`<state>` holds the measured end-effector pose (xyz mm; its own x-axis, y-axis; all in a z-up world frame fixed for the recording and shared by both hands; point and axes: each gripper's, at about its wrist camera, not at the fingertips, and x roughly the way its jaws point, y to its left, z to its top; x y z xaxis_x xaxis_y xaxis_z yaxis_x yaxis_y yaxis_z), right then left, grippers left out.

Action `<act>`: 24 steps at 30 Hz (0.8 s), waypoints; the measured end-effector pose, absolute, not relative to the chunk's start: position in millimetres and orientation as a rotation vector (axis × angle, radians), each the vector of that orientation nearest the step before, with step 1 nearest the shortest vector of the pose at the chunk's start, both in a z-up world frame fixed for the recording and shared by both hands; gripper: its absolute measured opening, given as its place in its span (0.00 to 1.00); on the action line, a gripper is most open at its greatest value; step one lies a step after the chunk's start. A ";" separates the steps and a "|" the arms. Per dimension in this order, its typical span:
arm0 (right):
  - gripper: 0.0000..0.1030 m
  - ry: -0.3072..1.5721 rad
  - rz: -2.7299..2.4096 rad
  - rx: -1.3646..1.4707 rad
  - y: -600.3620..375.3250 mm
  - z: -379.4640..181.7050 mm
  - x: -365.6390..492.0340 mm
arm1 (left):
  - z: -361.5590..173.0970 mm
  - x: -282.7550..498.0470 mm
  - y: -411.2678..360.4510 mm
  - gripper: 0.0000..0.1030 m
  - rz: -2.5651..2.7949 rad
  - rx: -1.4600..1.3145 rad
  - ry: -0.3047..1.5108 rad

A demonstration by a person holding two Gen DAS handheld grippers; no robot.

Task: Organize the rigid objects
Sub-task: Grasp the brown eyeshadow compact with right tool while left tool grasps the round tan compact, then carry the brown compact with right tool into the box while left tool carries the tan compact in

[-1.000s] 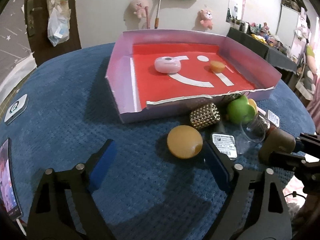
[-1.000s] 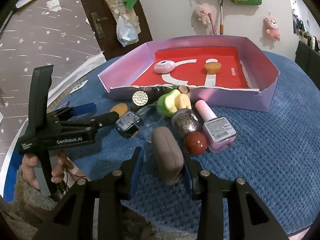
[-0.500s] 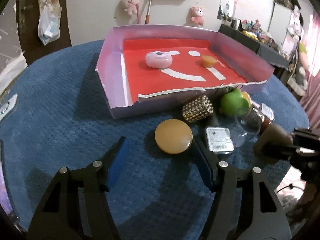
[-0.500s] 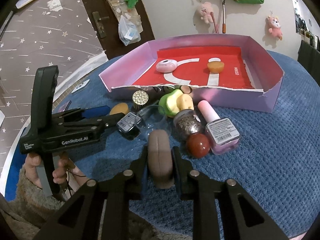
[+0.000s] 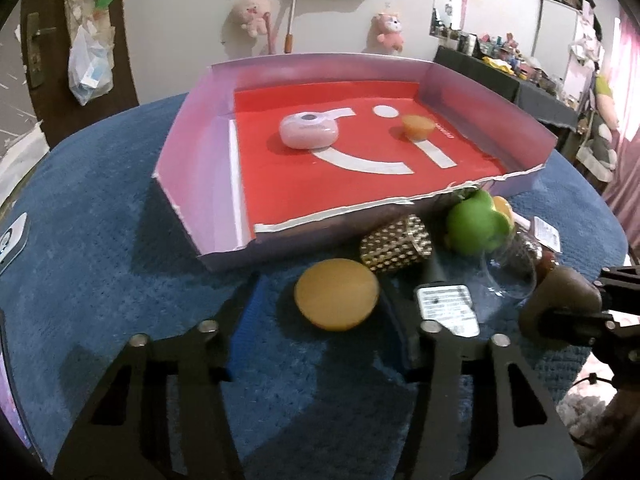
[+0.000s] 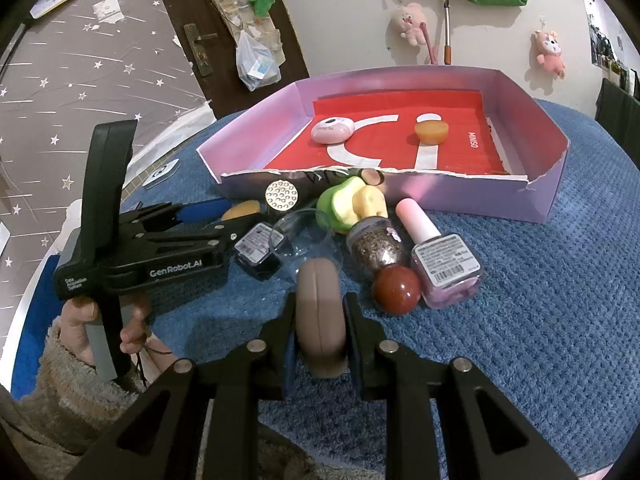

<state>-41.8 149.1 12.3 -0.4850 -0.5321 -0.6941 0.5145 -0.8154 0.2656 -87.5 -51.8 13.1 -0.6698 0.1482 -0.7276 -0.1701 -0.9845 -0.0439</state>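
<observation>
- Your right tool is squeezed tight on the brown case, which stands on its edge on the blue bench
- Your left tool has just been closing; its jaws sit narrow on both sides of the orange disc, and you cannot tell if the pads touch it yet
- The disc lies flat on the bench, just in front of the pink box
- Inside the box are a pink round case and a small orange cup, well apart
- A gold studded tube lies just beside the disc
</observation>
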 end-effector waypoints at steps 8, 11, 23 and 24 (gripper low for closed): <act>0.21 -0.028 -2.280 1.075 148.9 12.7 -41.6 | 15.2 -83.7 -44.4 0.34 2.734 -1.170 0.070; 0.21 -0.035 -2.284 1.058 150.3 15.6 -40.6 | 21.4 -77.3 -47.9 0.34 2.742 -1.153 0.040; 0.21 -0.095 -2.259 0.988 160.1 40.8 -49.2 | 57.6 -64.0 -41.9 0.34 2.739 -1.020 0.001; 0.21 -0.093 -2.260 0.983 160.4 42.7 -50.1 | 58.5 -64.8 -40.7 0.34 2.738 -1.017 0.002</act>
<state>-50.1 160.4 42.7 -0.4976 -0.5996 -0.6268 0.5461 -0.7780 0.3107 -64.8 -40.7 58.5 -0.7361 0.2052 -0.6451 -0.2061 -0.9756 -0.0752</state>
